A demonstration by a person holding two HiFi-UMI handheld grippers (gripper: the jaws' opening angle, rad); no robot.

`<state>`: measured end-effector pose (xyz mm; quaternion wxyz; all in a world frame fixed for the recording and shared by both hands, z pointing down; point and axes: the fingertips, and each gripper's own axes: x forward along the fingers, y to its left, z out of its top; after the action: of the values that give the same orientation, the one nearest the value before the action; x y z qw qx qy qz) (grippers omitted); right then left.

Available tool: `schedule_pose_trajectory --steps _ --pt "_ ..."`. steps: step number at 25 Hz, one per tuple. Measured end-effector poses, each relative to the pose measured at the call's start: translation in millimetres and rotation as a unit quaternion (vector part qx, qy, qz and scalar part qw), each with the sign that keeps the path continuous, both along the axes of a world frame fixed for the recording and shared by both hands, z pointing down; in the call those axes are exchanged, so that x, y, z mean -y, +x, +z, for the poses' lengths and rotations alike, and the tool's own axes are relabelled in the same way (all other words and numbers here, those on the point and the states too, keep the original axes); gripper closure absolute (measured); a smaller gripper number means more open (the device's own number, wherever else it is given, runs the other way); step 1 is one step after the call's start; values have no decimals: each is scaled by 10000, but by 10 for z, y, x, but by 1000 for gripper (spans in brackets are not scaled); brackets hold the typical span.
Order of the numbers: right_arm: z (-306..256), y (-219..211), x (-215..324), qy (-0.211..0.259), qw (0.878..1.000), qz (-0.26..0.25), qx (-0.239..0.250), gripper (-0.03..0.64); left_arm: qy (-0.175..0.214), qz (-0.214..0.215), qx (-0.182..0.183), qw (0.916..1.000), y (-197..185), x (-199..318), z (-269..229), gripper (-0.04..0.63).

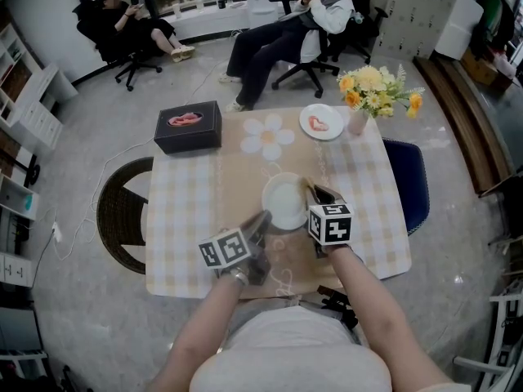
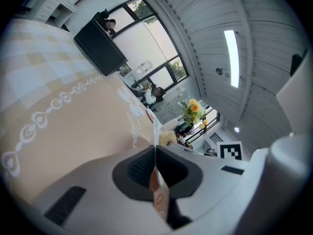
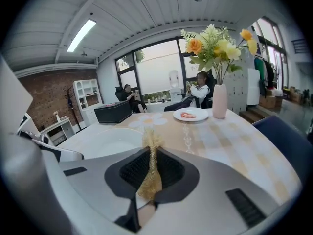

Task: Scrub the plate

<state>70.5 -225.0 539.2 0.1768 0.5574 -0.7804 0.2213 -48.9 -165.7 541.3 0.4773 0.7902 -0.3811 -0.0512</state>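
A white plate (image 1: 285,202) lies on the beige tablecloth near the table's middle. My left gripper (image 1: 263,218) is shut on the plate's near-left rim; in the left gripper view that rim (image 2: 156,184) runs edge-on between the jaws. My right gripper (image 1: 314,193) is at the plate's right edge and is shut on a thin golden scrubber (image 3: 150,173), which sticks out just past the jaws. In the right gripper view the plate (image 3: 111,141) sits just ahead to the left. The scrubber also shows as a yellowish tuft (image 2: 167,138) beyond the rim.
A black box (image 1: 188,126) stands at the table's far left. At the far right are a small plate with pink food (image 1: 320,122) and a pink vase of flowers (image 1: 372,90). A dark chair (image 1: 122,215) is at the left, a blue one (image 1: 413,182) at the right. Two people sit beyond the table.
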Motion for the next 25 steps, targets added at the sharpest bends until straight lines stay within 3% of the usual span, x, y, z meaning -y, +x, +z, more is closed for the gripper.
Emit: schedule_pose_trajectory --steps 4,7,12,16,25 --pt "-28 139 -2 -28 9998 171 -18 574 40 7 21 10000 5 3 -11 578" --pt "-166 131 -12 232 9995 60 212 574 51 19 40 10000 14 4 -3 578" --pt "-481 -274 -124 839 9881 -1155 571 574 44 21 30 10000 10 1 2 578" --pt "-566 -583 -268 1078 9719 -2074 287 574 43 16 41 10000 7 5 -4 578" --pt "-570 -868 -412 1136 9496 -2923 42 574 37 3 47 10000 14 7 -3 578"
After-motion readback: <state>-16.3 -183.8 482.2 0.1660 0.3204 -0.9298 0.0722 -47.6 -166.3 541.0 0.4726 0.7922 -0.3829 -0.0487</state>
